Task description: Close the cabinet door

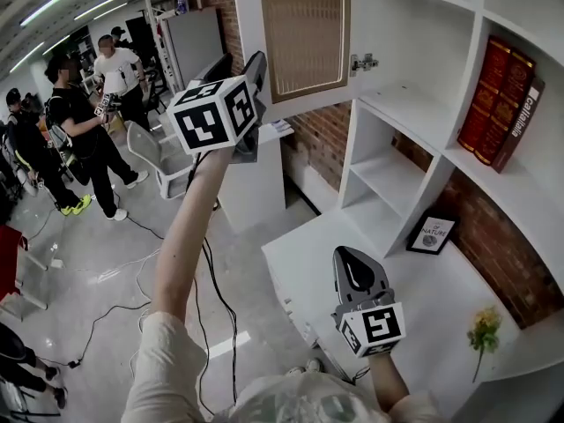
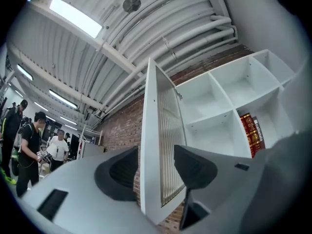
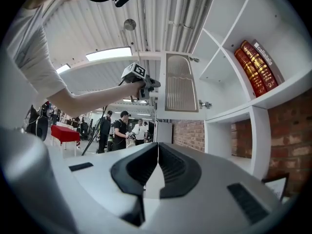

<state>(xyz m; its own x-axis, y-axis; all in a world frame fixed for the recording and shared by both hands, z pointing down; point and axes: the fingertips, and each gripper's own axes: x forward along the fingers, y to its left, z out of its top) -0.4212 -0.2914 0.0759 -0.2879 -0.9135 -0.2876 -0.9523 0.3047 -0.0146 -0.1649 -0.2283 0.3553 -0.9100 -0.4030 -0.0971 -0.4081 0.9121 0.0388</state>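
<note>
The cabinet door (image 1: 304, 29), a white frame round a ribbed panel, stands open at the top of the head view, hinged (image 1: 363, 63) to the white shelf unit. My left gripper (image 1: 254, 77) is raised at arm's length to the door's free edge. In the left gripper view that door edge (image 2: 148, 145) runs between the two jaws of the left gripper (image 2: 155, 172); they stand wide apart and do not press on it. My right gripper (image 1: 357, 267) hangs low over the white counter. In its own view the right gripper (image 3: 157, 167) is shut, with nothing between the jaws.
The open shelves hold red books (image 1: 498, 100) and a small framed picture (image 1: 431, 234). A yellow flower (image 1: 484, 329) lies on the white counter (image 1: 300, 263). Several people (image 1: 84, 122) stand at the back left, beside a chair (image 1: 154, 152). Cables (image 1: 211, 280) trail across the floor.
</note>
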